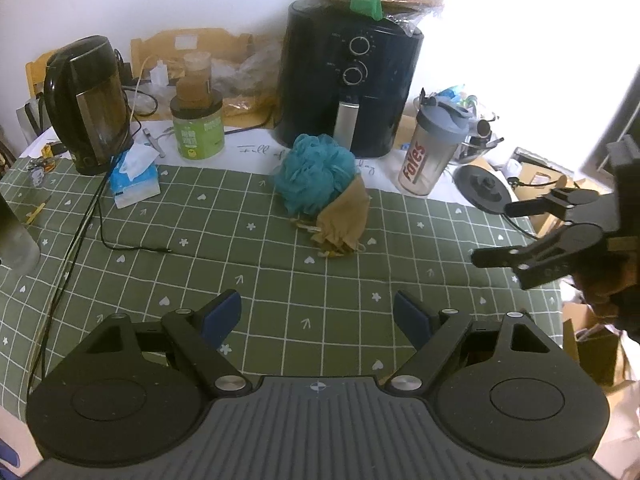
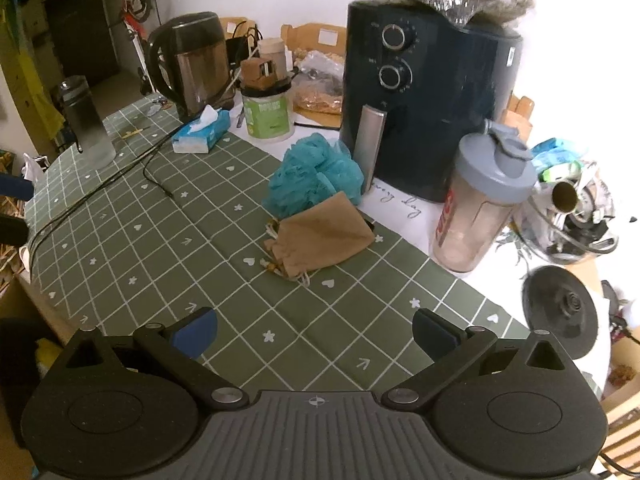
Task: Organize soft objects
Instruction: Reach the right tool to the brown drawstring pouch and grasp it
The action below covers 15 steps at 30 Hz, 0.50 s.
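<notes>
A teal mesh bath pouf (image 1: 314,174) (image 2: 316,176) sits at the far side of the green checked tablecloth (image 1: 240,240) (image 2: 160,240). A tan drawstring pouch (image 1: 344,220) (image 2: 324,236) leans against its near side. My left gripper (image 1: 318,316) hovers open over the cloth, well short of both, nothing between its blue pads. My right gripper (image 2: 314,334) is open and empty too, nearer the pouch. In the left wrist view the right gripper (image 1: 492,234) shows at the right edge with its fingers apart.
Behind the pouf stands a black air fryer (image 1: 348,84) (image 2: 424,96). A shaker bottle (image 1: 436,148) (image 2: 480,204), a green tub (image 1: 198,128), a kettle (image 1: 90,104) (image 2: 192,64), a tissue pack (image 1: 134,178) (image 2: 204,130) and a black cable (image 1: 100,216) lie around.
</notes>
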### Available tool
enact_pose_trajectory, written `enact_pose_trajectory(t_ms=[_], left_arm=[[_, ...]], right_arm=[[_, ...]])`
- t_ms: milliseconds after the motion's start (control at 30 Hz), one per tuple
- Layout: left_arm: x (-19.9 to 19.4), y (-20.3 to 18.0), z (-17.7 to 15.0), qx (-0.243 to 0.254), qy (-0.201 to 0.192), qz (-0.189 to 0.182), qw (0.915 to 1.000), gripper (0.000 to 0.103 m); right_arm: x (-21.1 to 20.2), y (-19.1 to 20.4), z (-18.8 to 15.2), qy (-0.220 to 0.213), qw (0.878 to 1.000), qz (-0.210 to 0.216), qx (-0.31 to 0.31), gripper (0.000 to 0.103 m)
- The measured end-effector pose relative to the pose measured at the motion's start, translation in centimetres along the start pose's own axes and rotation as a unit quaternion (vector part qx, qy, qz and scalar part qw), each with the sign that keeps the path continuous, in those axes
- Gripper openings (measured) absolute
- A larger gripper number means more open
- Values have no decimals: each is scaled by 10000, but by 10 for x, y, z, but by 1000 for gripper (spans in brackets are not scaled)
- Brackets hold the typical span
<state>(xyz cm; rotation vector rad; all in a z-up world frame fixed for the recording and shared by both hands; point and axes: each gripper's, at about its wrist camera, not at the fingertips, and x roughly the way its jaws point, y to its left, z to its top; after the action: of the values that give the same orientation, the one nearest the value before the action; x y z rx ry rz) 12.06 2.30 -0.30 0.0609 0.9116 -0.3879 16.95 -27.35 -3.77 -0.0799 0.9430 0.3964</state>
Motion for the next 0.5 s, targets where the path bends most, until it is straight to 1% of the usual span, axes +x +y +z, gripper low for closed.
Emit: enact_pose_trajectory(t_ms=[200, 500], left_arm=[[4, 6, 3, 41, -18, -78, 10000, 84], [7, 21, 11, -76, -59, -95, 9999, 83]], right_arm=[[31, -9, 6, 66, 9997, 197, 119, 103], [77, -6, 21, 4, 9990, 252, -374, 103]])
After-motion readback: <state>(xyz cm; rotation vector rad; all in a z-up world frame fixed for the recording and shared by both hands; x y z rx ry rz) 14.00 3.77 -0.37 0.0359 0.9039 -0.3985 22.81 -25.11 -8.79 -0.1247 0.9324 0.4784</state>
